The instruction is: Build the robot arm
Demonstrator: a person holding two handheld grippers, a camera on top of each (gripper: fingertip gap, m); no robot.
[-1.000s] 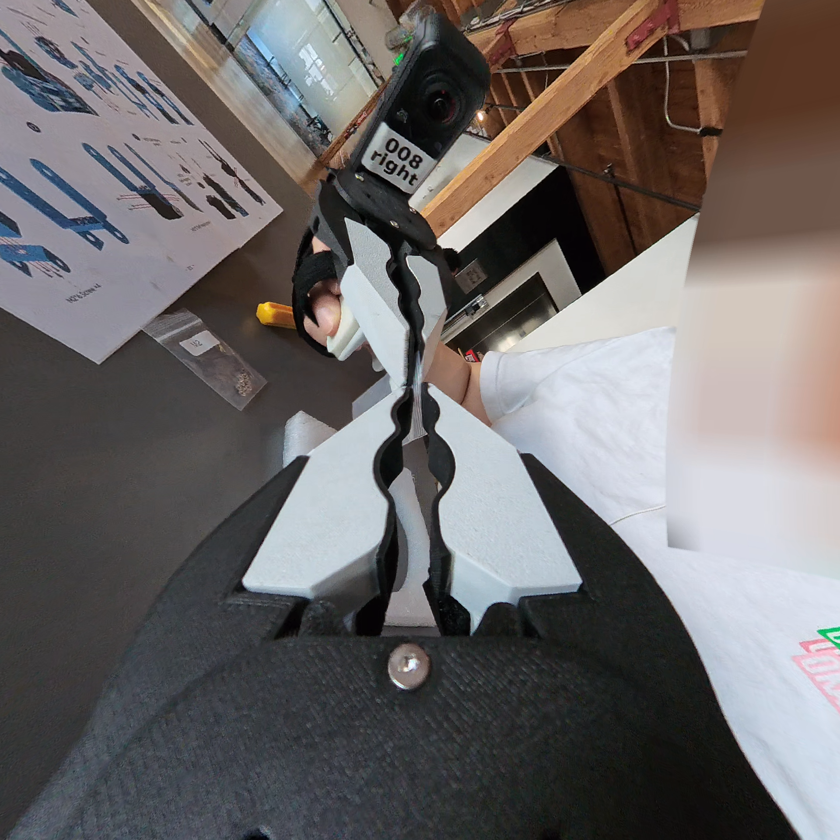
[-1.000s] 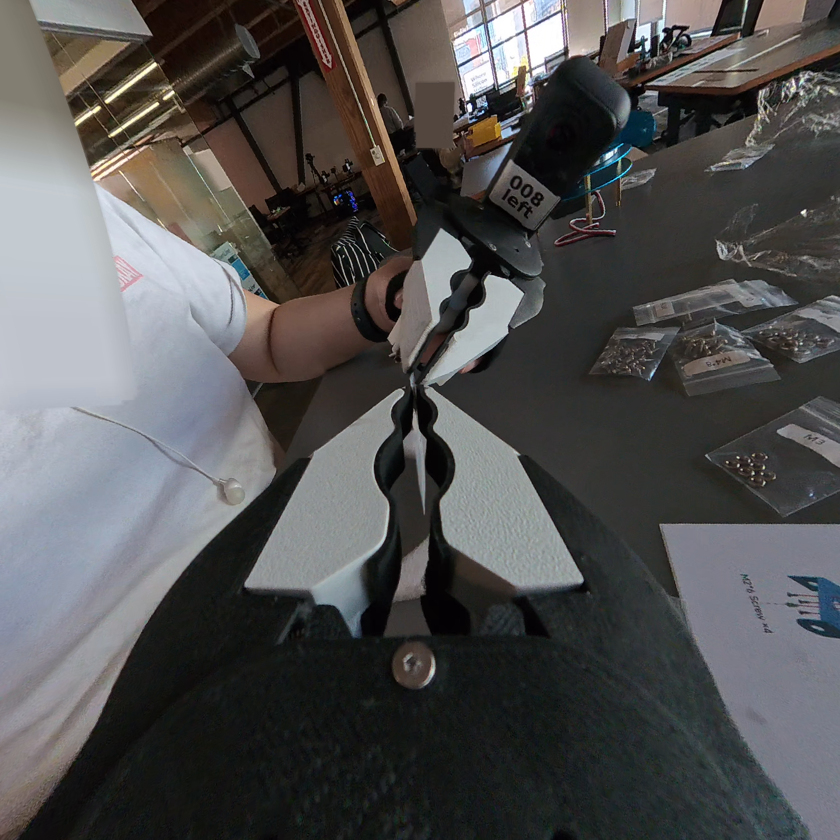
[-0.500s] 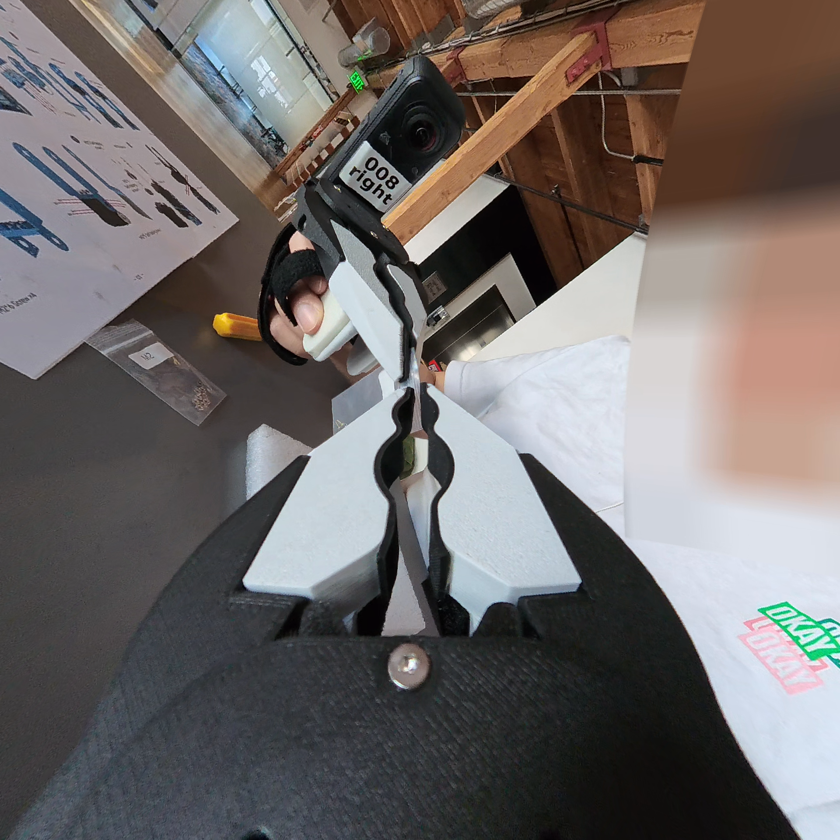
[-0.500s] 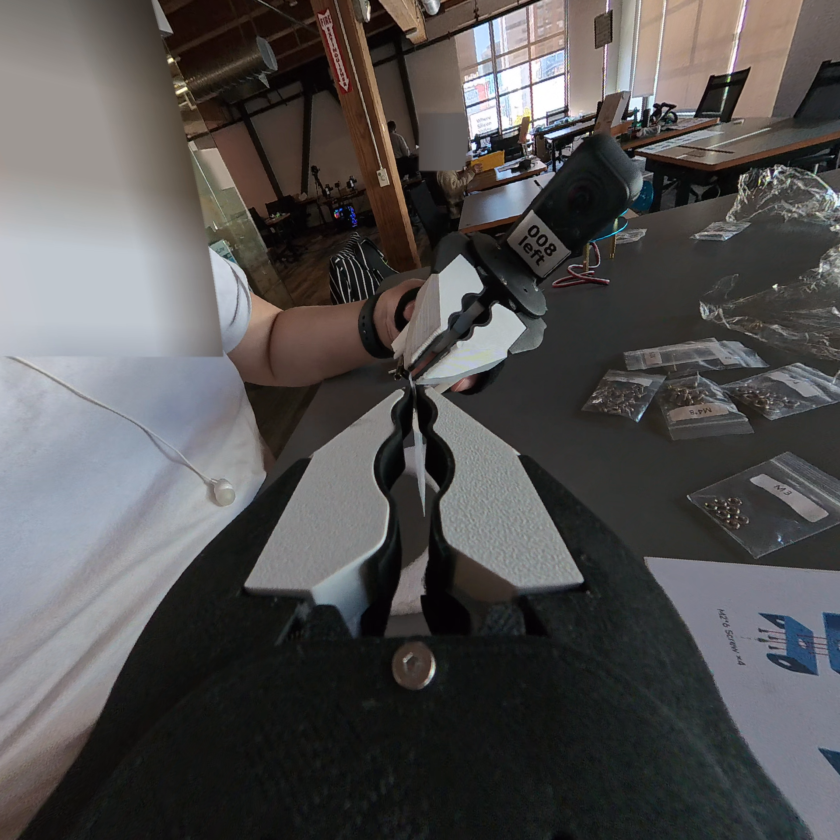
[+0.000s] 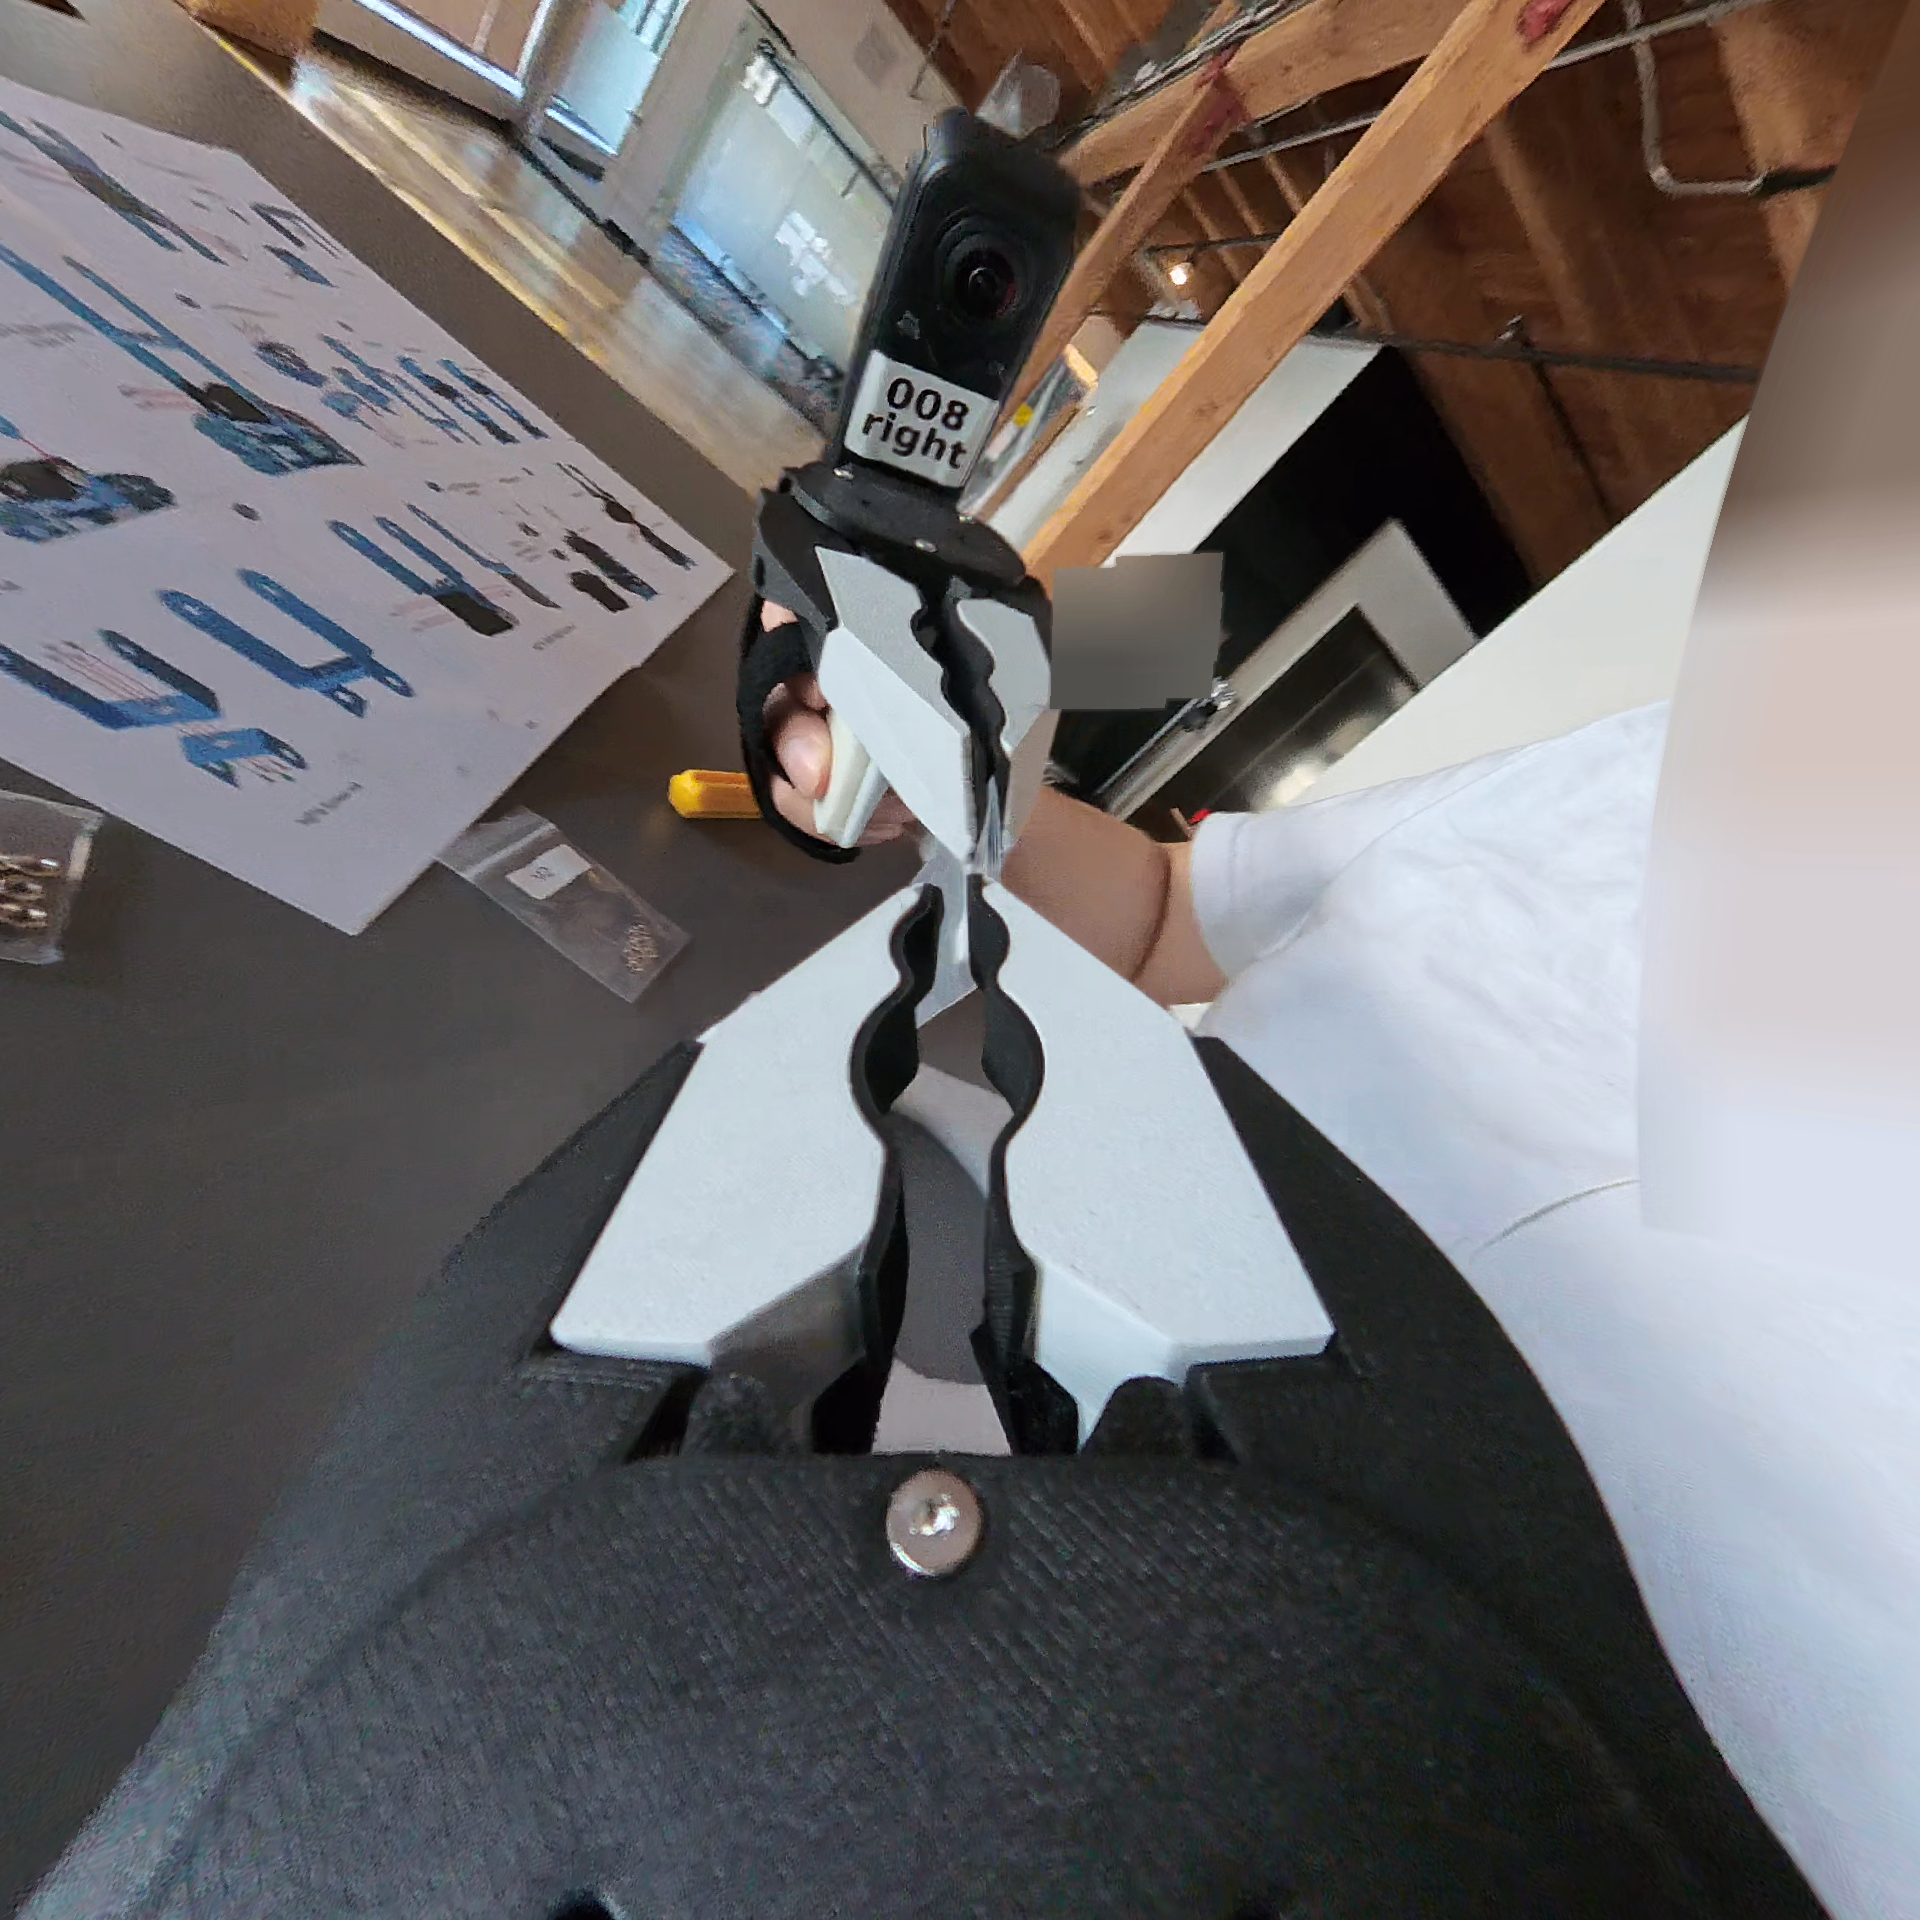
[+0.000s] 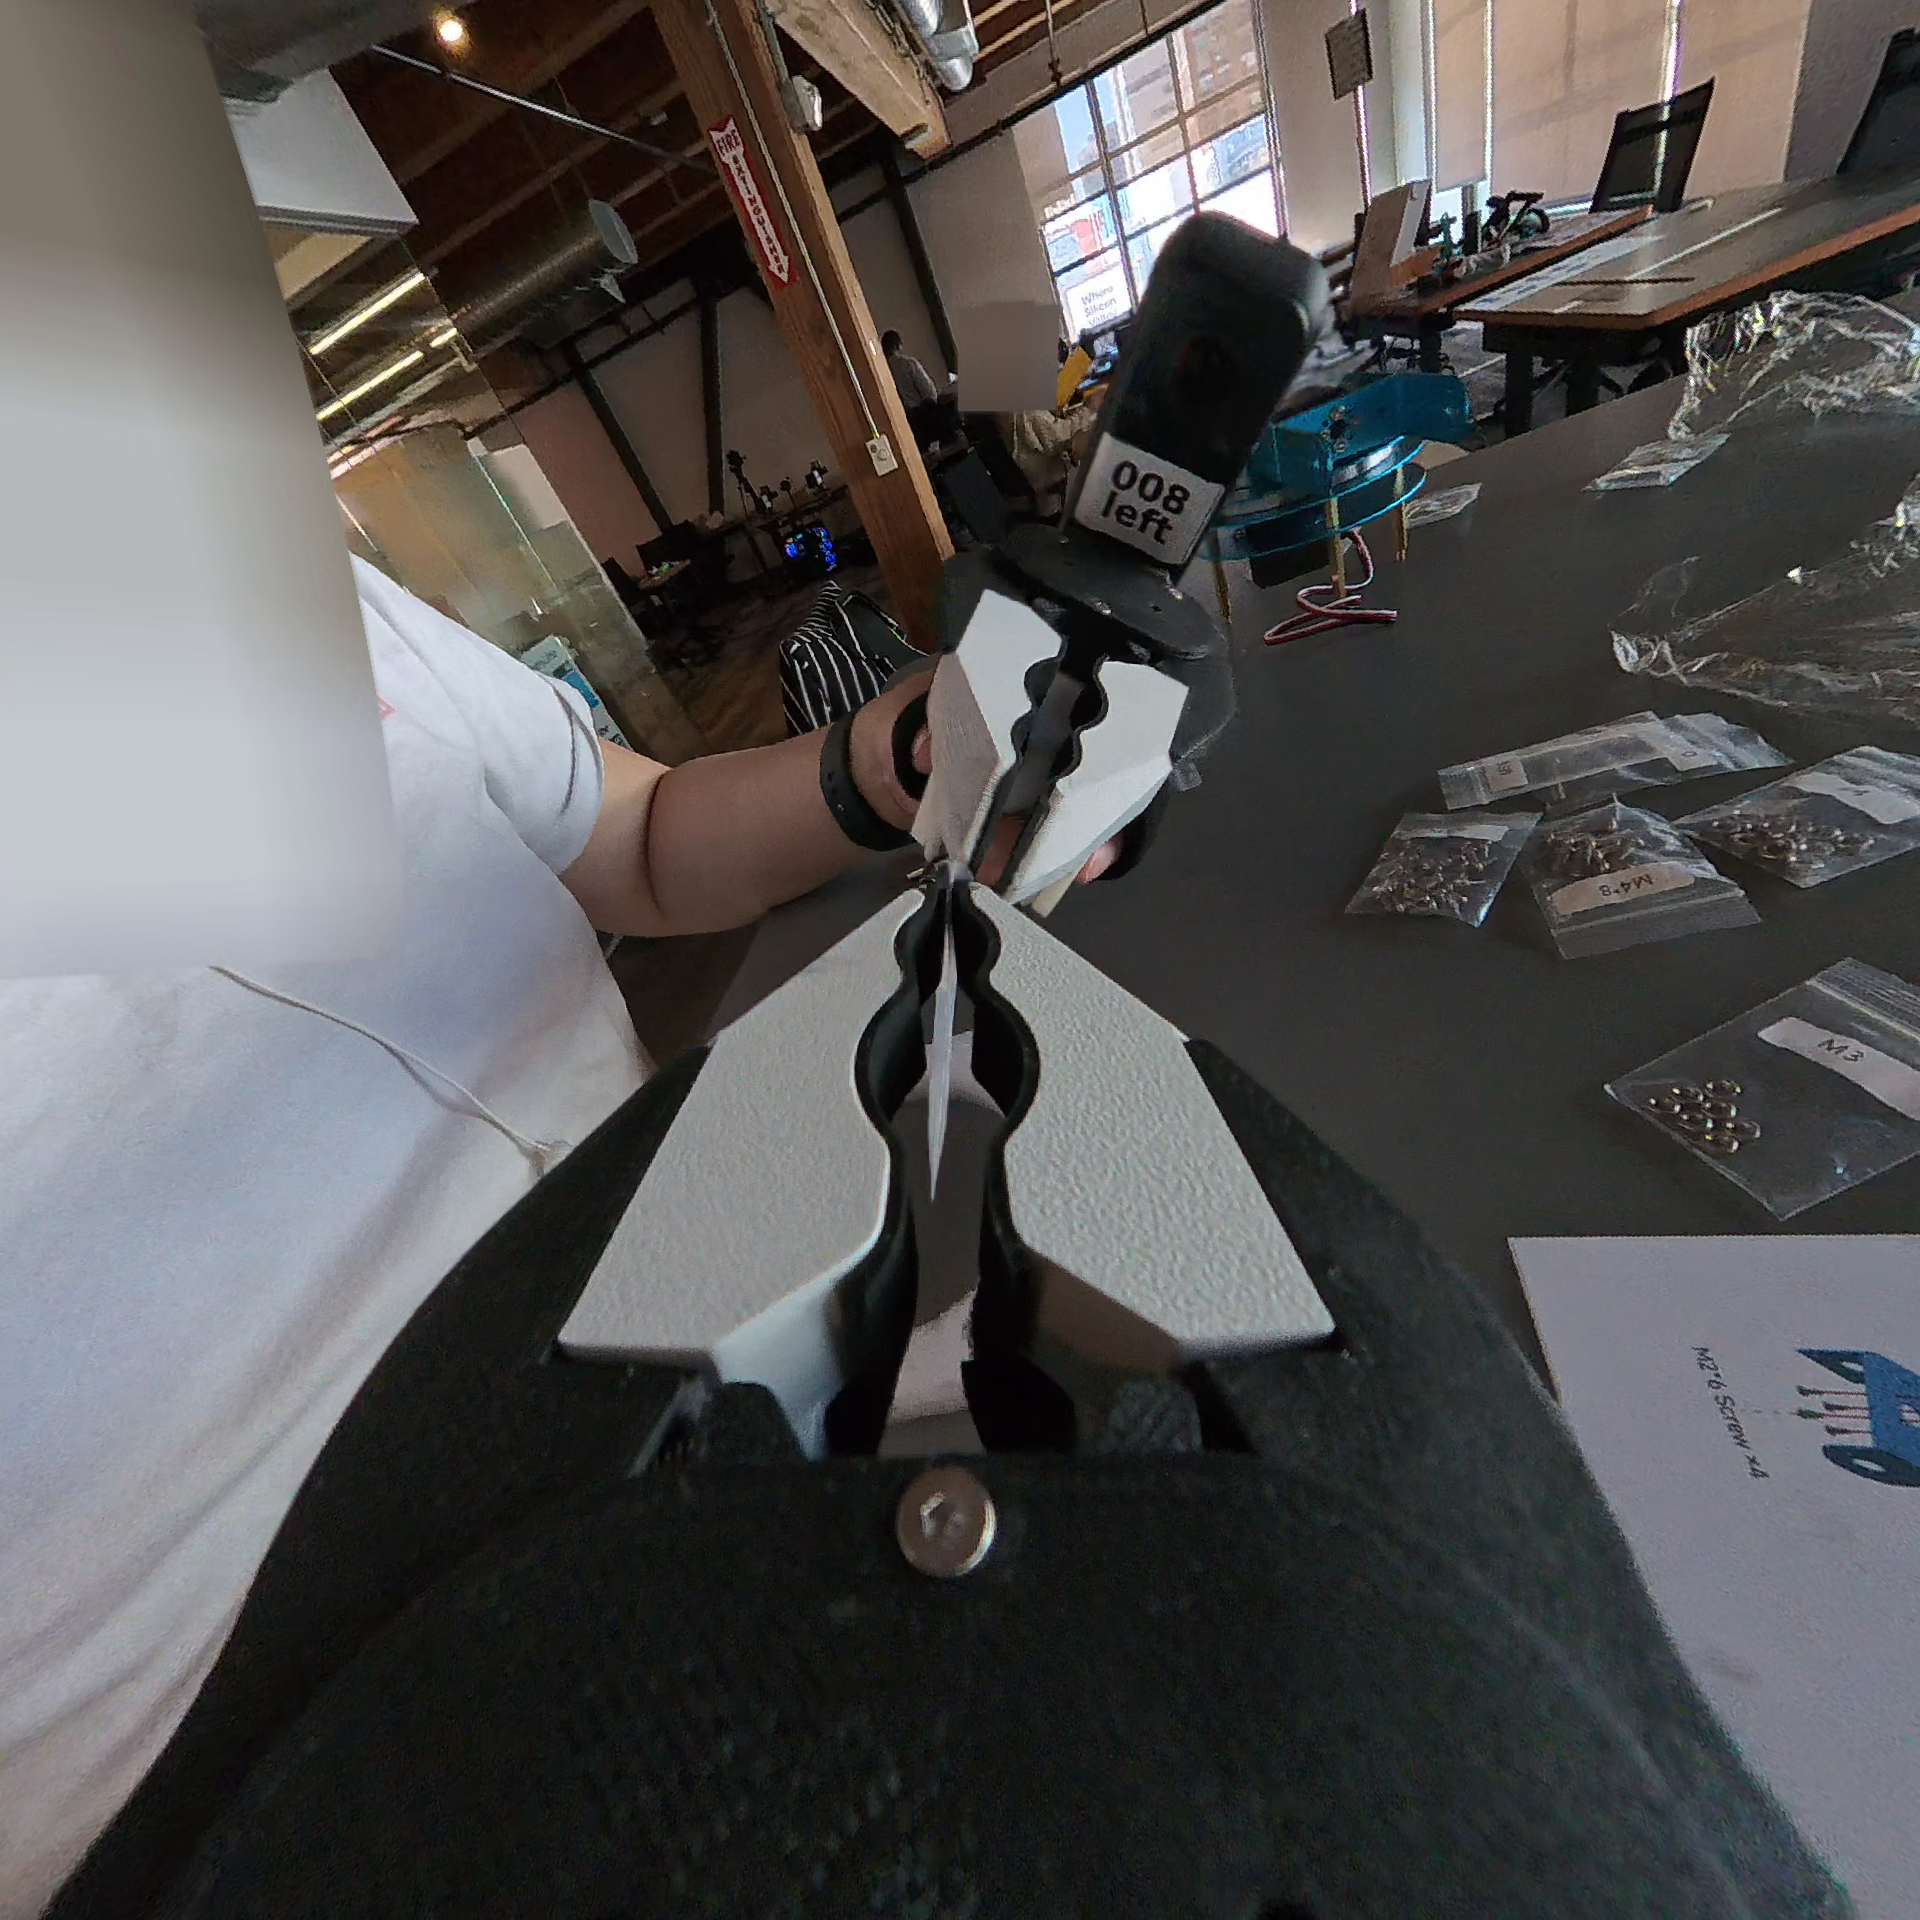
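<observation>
2 hand-held grippers (image 5: 961,883) (image 6: 951,888) tip-to-tip, 1 thin clear bag (image 6: 940,1049) btwn

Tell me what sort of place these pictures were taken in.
Most likely an open-plan workshop or maker-style office. Small clear bags of screws and a printed assembly sheet lie on a dark worktable, with a half-built blue kit behind, and exposed timber beams overhead.

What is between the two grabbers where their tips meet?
A small clear plastic bag, pinched by both the left gripper and the right gripper. The right wrist view shows it best, edge-on.
</observation>
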